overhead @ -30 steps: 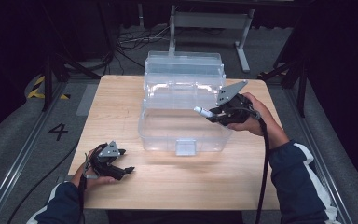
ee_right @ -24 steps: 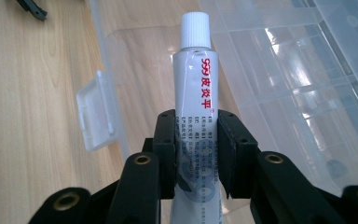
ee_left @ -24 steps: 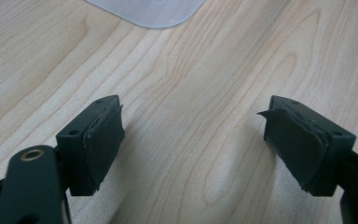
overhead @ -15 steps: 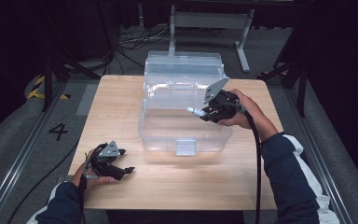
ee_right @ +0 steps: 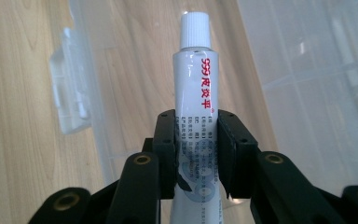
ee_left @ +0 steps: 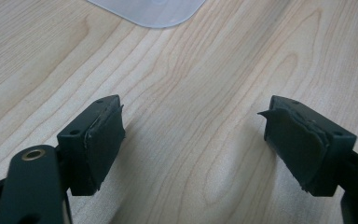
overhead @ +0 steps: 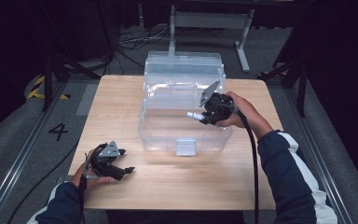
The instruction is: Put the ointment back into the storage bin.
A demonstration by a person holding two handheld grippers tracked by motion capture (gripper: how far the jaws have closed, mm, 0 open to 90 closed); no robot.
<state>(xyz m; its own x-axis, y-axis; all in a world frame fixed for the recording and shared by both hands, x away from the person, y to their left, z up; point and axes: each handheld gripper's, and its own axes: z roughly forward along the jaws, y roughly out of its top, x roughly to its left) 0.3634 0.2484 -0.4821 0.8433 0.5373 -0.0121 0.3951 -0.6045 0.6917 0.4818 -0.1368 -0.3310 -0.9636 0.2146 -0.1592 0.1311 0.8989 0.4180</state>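
My right claw [ee_right: 196, 154] clamps the one white tube [ee_right: 196, 93], screw-capped and printed in red, above the single clear plastic box [overhead: 182, 135], while my left claw [ee_left: 193, 144] gapes empty beside it.

I count one wooden table [overhead: 121, 107], one clear plastic storage box [overhead: 182, 116] with one front latch [overhead: 185, 146], one white ointment tube [ee_right: 195, 107] with one white cap [ee_right: 195, 30], and two handheld grippers, the left gripper [overhead: 127, 170] and right gripper [overhead: 199, 119].
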